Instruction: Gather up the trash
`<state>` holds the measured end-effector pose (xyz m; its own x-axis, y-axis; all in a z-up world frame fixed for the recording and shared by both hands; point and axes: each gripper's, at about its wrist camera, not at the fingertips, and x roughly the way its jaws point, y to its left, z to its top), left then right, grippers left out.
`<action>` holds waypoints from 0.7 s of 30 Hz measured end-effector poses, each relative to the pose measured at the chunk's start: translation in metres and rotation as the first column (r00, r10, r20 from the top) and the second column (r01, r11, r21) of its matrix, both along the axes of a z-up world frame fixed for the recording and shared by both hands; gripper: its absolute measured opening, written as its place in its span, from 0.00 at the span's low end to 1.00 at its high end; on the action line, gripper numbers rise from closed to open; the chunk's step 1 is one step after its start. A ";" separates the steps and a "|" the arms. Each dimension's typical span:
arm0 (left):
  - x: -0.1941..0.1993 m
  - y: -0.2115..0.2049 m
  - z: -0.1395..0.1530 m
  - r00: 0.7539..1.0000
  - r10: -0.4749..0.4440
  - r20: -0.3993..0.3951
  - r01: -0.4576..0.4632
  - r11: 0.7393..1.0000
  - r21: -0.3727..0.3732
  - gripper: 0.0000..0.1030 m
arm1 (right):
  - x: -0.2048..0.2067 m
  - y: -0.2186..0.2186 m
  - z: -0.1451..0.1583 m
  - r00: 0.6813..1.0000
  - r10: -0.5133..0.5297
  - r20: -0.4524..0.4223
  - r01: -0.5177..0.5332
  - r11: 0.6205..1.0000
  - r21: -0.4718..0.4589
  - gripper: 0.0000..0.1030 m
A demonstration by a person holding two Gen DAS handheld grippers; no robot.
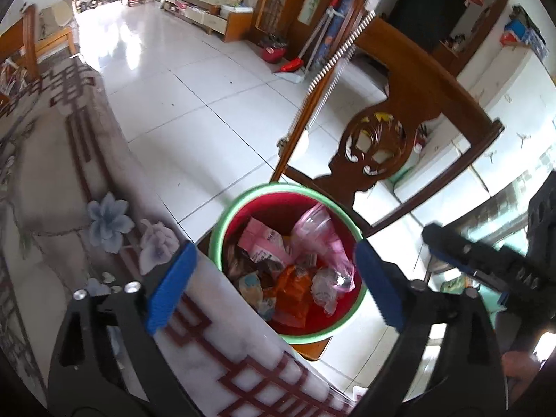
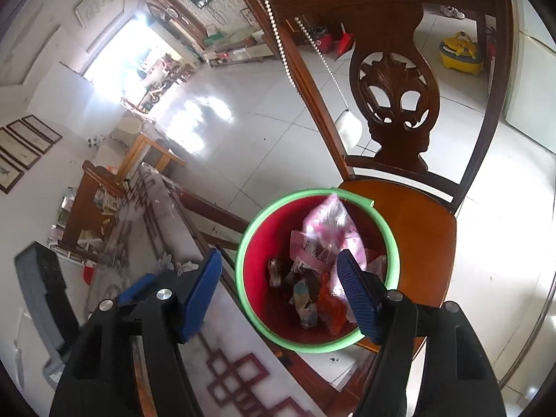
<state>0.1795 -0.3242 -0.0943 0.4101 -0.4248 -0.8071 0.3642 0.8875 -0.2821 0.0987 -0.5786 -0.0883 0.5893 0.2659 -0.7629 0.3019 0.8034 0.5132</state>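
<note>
While we held both claws up over the edge of the table (image 1: 215,316), the red bin (image 1: 259,208) with the green rim sat just below on the seat of a brown wooden chair (image 2: 420,239). Our left gripper (image 1: 274,288) was spread wide, with nothing between its blue pads (image 1: 172,288). Our right gripper (image 2: 281,295) was spread wide too, and it held nothing. In the left view, the other claw showed at the right edge as a dark arm with a blue tip.

Inside the bin lay the trash. We saw a pink plastic bag (image 1: 323,232) on the side nearest the chair back. Next to it were pink paper scraps (image 1: 262,238). Lower down was an orange wrapper (image 1: 290,293), and a crumpled clear bit (image 1: 323,286) touched it. A small blue and tan wrapper (image 1: 252,286) lay by the table side of the bin.

The table had a white top with dark red line shapes and pale flowers (image 1: 107,220) on it. The bin was just beside the table edge. The chair back had a carved shape with holes in it. A string of white beads (image 2: 278,31) hung over the top of the chair. The floor (image 1: 180,104) was shiny white tile. Far off, we saw a red dustpan (image 1: 292,66) leaning near the wall.
</note>
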 end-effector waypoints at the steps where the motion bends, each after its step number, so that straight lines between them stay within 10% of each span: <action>1: -0.001 0.008 0.006 1.000 0.021 0.015 -0.020 1.000 -0.014 0.92 | 0.000 0.002 0.001 1.000 0.003 0.001 -0.003 1.000 0.001 0.68; 10: -0.022 0.079 0.074 0.944 0.219 0.247 -0.208 0.976 -0.072 0.95 | -0.006 0.066 0.042 0.988 0.114 0.105 -0.094 0.979 -0.180 0.86; 17: -0.070 0.154 0.136 0.802 0.355 0.481 -0.304 0.935 -0.183 0.95 | -0.060 0.159 0.110 0.869 0.186 0.458 0.090 0.851 -0.517 0.93; 21: -0.097 0.190 0.162 0.704 0.431 0.564 -0.366 0.901 -0.232 0.95 | -0.087 0.198 0.115 0.803 0.191 0.564 0.202 0.804 -0.559 0.93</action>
